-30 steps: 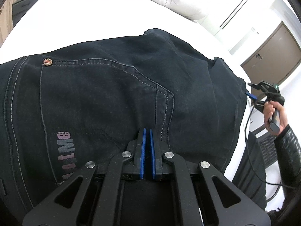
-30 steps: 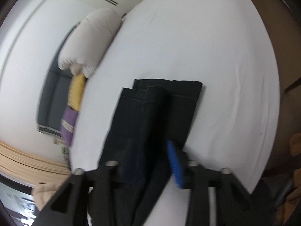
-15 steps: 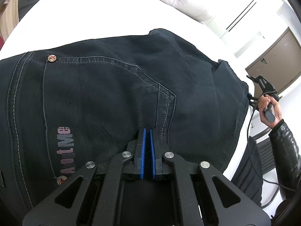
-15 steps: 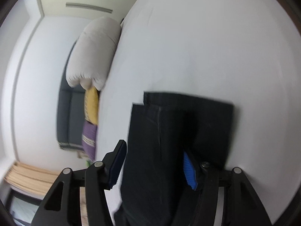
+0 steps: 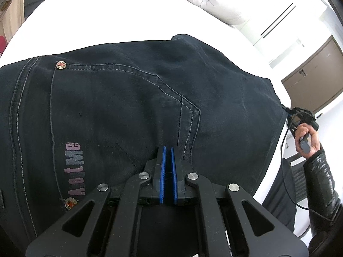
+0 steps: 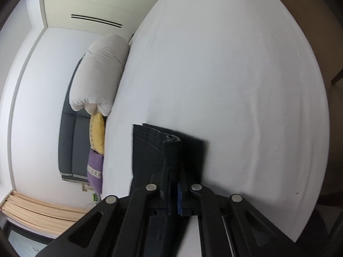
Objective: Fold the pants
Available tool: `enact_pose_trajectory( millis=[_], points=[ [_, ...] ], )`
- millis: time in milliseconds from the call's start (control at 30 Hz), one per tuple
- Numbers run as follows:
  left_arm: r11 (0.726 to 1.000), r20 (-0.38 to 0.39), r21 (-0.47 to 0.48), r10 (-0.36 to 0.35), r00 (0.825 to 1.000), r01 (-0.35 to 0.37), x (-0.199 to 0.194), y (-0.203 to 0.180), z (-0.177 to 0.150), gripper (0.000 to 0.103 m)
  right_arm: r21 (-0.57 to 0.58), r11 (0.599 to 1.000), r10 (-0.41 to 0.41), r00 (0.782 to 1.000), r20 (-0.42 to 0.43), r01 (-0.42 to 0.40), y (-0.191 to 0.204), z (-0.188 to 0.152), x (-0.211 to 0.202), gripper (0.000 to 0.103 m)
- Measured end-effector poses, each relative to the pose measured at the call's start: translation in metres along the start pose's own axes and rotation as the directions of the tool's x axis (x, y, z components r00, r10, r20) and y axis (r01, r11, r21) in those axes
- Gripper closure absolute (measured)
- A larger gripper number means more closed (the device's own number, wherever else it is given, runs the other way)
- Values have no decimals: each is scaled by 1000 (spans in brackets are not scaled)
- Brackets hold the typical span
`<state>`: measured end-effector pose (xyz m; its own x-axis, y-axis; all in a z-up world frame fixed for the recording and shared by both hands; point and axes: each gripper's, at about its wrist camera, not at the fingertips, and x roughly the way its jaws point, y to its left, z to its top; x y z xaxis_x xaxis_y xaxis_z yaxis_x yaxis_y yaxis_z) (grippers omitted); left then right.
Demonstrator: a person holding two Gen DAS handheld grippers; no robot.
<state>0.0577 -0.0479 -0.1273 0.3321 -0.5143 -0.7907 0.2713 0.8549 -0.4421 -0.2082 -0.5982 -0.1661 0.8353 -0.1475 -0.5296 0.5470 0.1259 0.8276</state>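
Observation:
Dark denim pants (image 5: 133, 107) lie on a white bed (image 5: 107, 17), back pocket up, with a pink logo at the left. My left gripper (image 5: 168, 150) is shut with its blue pads pinching the fabric at the pocket's corner. In the right wrist view the leg ends (image 6: 154, 150) lie on the white sheet (image 6: 235, 85). My right gripper (image 6: 174, 184) is shut on the edge of the leg fabric. The right gripper also shows in the left wrist view (image 5: 300, 117), held in a hand at the pants' far right edge.
A rolled white duvet (image 6: 100, 75), a yellow pillow (image 6: 97, 132) and a purple pillow (image 6: 95, 171) lie at the head of the bed by a grey headboard (image 6: 70, 141). A brown cabinet (image 5: 315, 81) stands beyond the bed edge.
My right gripper has closed its open jaws onto the leg fabric near the hems. The left gripper has stayed shut on the pants, shifting only slightly.

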Motion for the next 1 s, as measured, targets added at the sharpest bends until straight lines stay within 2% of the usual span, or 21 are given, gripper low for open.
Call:
enact_pose_trajectory(
  millis=[300, 467, 600, 667, 700, 733, 767, 800, 833, 867, 933, 967, 1000],
  points=[
    [1000, 10, -14, -22, 1000, 22, -10, 11, 0, 98, -41, 998, -43, 999, -15, 43, 2, 3, 5, 101],
    [1000, 43, -25, -13, 999, 14, -19, 18, -5, 98, -50, 998, -50, 999, -11, 50, 0, 4, 5, 103],
    [999, 62, -44, -26, 998, 29, -25, 26, -8, 98, -25, 1000, 2, 1000, -19, -2, -8, 4, 0, 101],
    [998, 69, -50, -33, 997, 37, -26, 25, -10, 98, 4, 1000, 30, 999, -26, -30, -13, 7, -10, 92],
    [998, 73, -55, -39, 997, 43, -25, 26, -11, 98, 7, 1000, 20, 1000, -4, -20, -13, 9, -18, 92],
    [997, 78, -61, -46, 996, 50, -25, 28, -12, 98, -3, 1000, -5, 999, 37, 5, -10, 11, -31, 82],
    [997, 82, -64, -48, 995, 54, -26, 30, -13, 98, -20, 997, -75, 993, 88, 77, -4, 12, -45, 63],
    [996, 86, -66, -50, 995, 56, -26, 31, -13, 98, -40, 991, -123, 984, 127, 129, 3, 12, -56, 61],
    [996, 93, -68, -52, 994, 59, -25, 31, -14, 98, -87, 985, -137, 979, 149, 151, 15, 12, -64, 62],
    [996, 97, -70, -53, 994, 60, -24, 32, -14, 98, -163, 976, -125, 982, 141, 147, 32, 11, -67, 62],
    [995, 105, -74, -55, 993, 63, -24, 33, -15, 98, -372, 918, -120, 990, 69, 137, 80, 2, -57, 62],
    [995, 106, -74, -55, 993, 63, -24, 33, -15, 98, -485, 864, -141, 990, 22, 134, 105, -9, -46, 62],
    [995, 107, -74, -54, 993, 62, -24, 33, -15, 98, -630, 767, -178, 984, -28, 121, 138, -30, -30, 62]
  ],
)
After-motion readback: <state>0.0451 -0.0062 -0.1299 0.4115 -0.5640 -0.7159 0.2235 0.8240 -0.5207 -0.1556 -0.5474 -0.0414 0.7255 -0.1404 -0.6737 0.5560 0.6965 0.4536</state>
